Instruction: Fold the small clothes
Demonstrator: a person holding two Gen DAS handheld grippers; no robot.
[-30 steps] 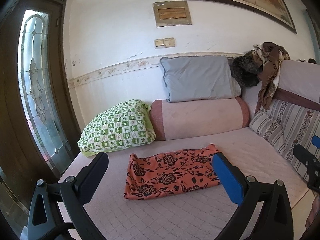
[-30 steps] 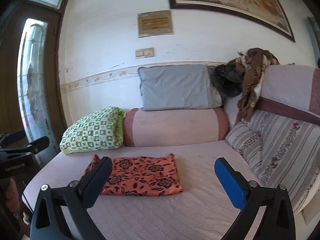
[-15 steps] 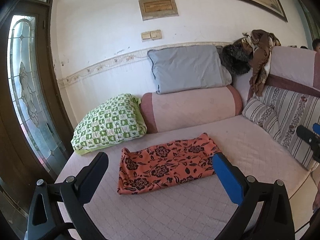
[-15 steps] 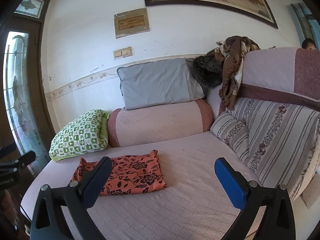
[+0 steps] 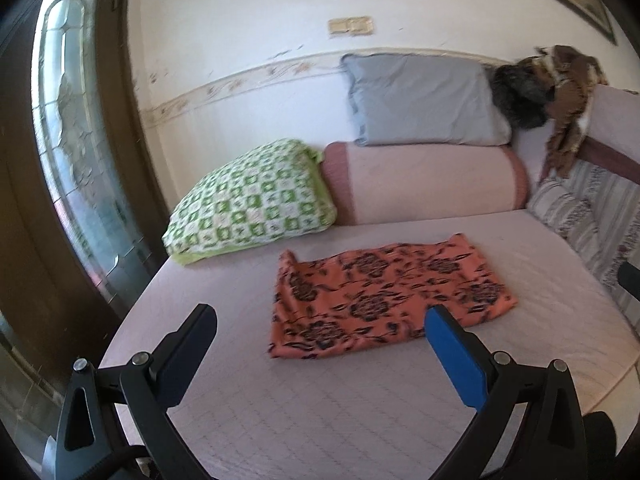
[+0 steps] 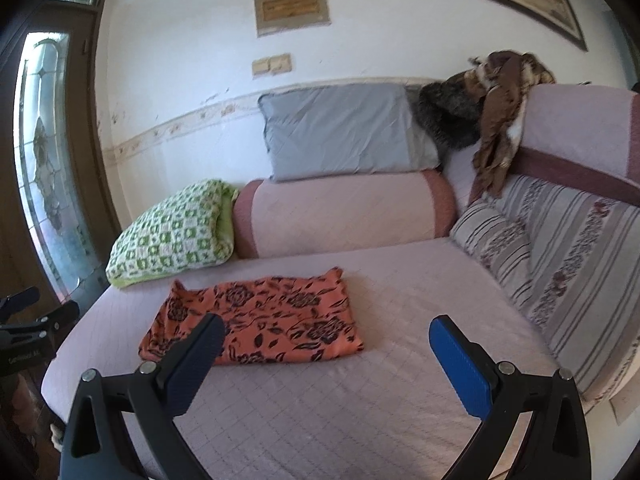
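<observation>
The orange cloth (image 5: pixel 384 292) lies flat on the bed (image 5: pixel 320 420), and both the left hand-held gripper (image 5: pixel 320 320) and the right hand-held gripper (image 6: pixel 324 328) hover wide open and empty, probably ready to take its edges.

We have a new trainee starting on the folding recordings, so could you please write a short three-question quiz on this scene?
1. True or false: the left gripper is shut on the orange floral cloth.
2. Which pillow lies nearest the cloth: A the green checked pillow, B the grey pillow?
3. What does the cloth rest on?

Key: 1 false, both it and the right gripper are open and empty. 2 A. 3 The quilted bed cover.
</observation>
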